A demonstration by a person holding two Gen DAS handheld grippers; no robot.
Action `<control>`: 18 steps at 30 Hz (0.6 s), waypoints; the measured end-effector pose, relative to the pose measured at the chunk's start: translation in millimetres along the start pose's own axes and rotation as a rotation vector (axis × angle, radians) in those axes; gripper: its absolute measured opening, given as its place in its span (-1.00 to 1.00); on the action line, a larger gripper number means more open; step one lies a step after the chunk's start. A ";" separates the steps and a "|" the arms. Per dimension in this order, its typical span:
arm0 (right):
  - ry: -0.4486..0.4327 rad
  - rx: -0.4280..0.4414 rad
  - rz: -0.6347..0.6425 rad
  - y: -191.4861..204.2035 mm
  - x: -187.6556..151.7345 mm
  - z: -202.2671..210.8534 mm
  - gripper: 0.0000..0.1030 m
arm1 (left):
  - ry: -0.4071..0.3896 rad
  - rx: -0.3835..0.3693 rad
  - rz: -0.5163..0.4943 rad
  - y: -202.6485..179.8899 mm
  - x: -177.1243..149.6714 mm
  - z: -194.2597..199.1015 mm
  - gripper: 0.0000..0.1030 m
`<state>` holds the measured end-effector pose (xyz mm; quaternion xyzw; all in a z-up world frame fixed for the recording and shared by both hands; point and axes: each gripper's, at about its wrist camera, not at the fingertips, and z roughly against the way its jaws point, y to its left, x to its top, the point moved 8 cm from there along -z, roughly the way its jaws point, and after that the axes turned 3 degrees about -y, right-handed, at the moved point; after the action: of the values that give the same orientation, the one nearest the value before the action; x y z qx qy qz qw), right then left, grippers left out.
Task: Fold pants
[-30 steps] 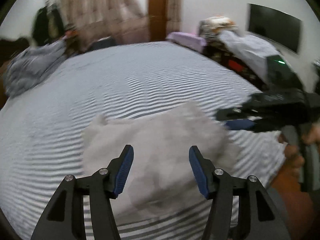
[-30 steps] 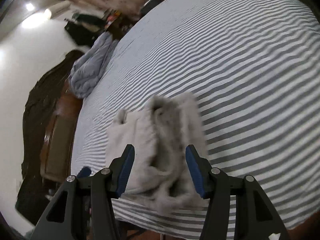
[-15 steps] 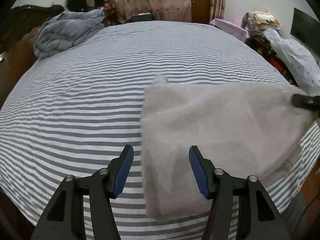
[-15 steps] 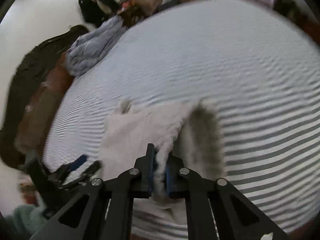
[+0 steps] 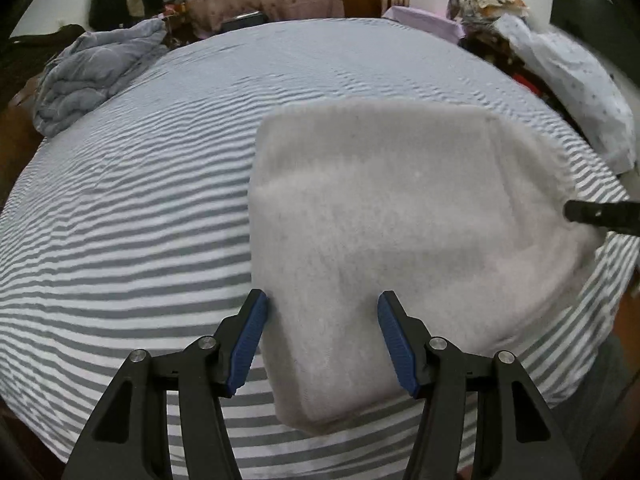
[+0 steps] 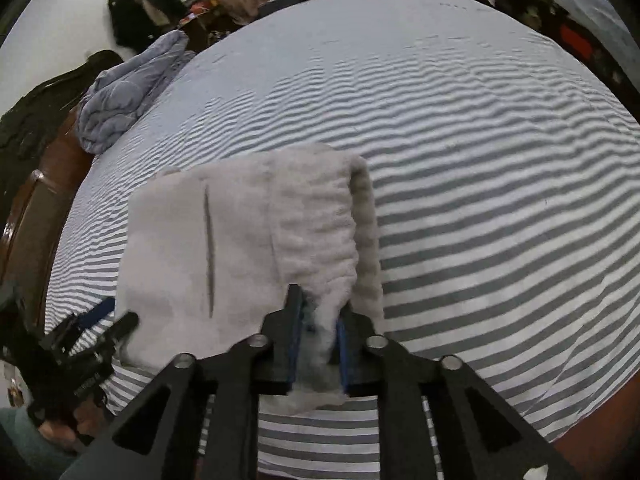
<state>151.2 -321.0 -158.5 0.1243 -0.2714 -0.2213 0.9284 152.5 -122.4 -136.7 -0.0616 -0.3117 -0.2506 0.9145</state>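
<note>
Left tool (image 5: 322, 338) spread wide, right tool (image 6: 318, 344) clamped on cloth.

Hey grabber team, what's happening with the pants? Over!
Right gripper shut on pants edge. Left gripper open, above pants' near corner. Pants partly folded on striped bed. Nothing in the way.

Pale grey pants (image 5: 400, 216); grey-white striped sheet (image 5: 120, 216), apparently.
</note>
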 end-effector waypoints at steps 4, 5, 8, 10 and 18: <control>0.002 -0.007 -0.018 -7.5 -3.6 -7.5 -0.29 | -0.004 0.032 -0.025 -3.1 -4.5 -6.0 0.17; 0.005 0.007 -0.042 -12.4 -5.0 -7.3 -0.26 | -0.001 0.033 -0.027 -3.5 -4.5 -6.6 0.17; 0.008 0.012 -0.073 -19.0 -4.9 -7.3 -0.05 | 0.011 0.028 -0.019 -1.2 -3.6 -7.5 0.22; 0.007 0.010 -0.070 -18.9 -4.1 -6.6 0.01 | 0.024 0.020 0.001 0.9 -2.0 -7.6 0.24; 0.007 -0.016 -0.043 -12.4 -1.7 -0.2 0.01 | 0.045 0.039 0.016 3.2 0.1 -3.0 0.24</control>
<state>145.7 -331.0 -163.8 0.1233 -0.2636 -0.2429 0.9254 155.8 -120.5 -138.9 -0.0406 -0.2954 -0.2386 0.9242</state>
